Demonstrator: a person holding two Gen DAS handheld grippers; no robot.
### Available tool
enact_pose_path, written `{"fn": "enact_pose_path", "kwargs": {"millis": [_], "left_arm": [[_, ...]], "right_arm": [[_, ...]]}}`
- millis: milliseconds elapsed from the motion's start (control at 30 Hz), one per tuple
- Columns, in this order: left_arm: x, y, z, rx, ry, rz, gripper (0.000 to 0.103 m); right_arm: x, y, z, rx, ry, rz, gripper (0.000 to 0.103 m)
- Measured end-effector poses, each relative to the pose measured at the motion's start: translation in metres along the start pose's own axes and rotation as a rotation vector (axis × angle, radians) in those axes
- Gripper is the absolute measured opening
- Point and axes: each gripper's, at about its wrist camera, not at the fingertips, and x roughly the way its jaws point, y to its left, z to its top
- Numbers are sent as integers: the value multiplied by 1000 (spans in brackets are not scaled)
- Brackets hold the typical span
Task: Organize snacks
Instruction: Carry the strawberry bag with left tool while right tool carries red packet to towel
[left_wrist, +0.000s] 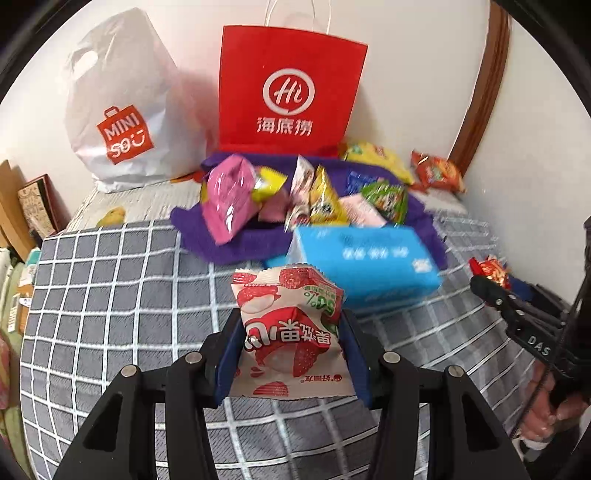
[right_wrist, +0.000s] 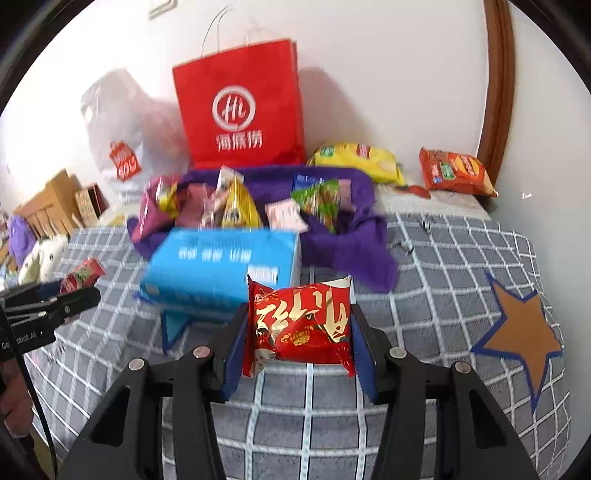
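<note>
My left gripper (left_wrist: 291, 325) is shut on a white and red strawberry snack packet (left_wrist: 291, 332), held above the checked bedspread. My right gripper (right_wrist: 299, 325) is shut on a red snack packet with gold writing (right_wrist: 301, 325), also above the bed. Ahead of both lies a blue box (left_wrist: 365, 258), also in the right wrist view (right_wrist: 221, 266). Behind it a purple cloth (left_wrist: 236, 243) holds a pile of several snack packets (left_wrist: 321, 195). The right gripper shows at the right of the left view (left_wrist: 491, 280). The left gripper shows at the left of the right view (right_wrist: 81, 284).
A red paper bag (left_wrist: 291, 88) and a white MINISO plastic bag (left_wrist: 125, 107) stand against the wall. A yellow chip bag (right_wrist: 358, 158) and an orange chip bag (right_wrist: 454, 171) lie at the back right. Boxes (right_wrist: 55, 206) stand beyond the bed's left edge.
</note>
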Motion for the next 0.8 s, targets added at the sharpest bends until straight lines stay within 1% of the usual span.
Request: {"fn": "enact_pose_path", "kwargs": {"millis": [100,267,400,533,800], "left_arm": [[-6,0,18,-17,-8,-19,49],[-11,-3,49,-13,-27,-13,49],[-11,-2,73,-13,-26,-47,49],[-11,-3,89,3,-46,-32,49],[0,10,112,-13,-52,-20,49]], "right_arm": [[-5,-5,20,26,-11,-12,50],[-11,-11,53,45,-34,-28,50],[-11,-12,77,43,-46,-42,50],[-6,-12,97,47,-51,-59,50],[17,-10,130,51,-42,-50,50]]}}
